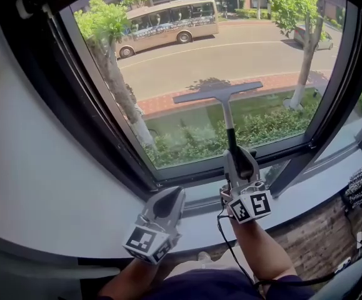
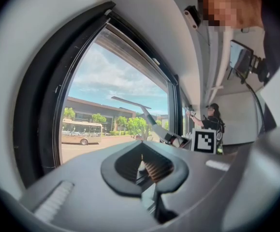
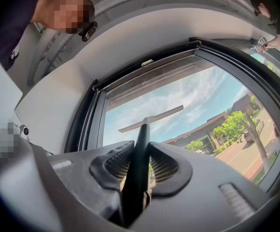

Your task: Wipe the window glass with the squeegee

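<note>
The right gripper [image 3: 140,170] is clenched on the slim dark handle of the squeegee [image 1: 219,93], its ribbed pads pinching it from both sides; the shaft turns pale higher up and ends in a flat T-shaped blade, tilted against the glass [image 1: 243,49] about mid-pane; the left gripper [image 2: 147,170] sits low by the smooth grey sill [image 1: 299,202], rubbery jaws pressed together with nothing between them; a thick black frame [image 1: 68,99] rims the pane, with a curved white wall [image 1: 24,167] beside it.
</note>
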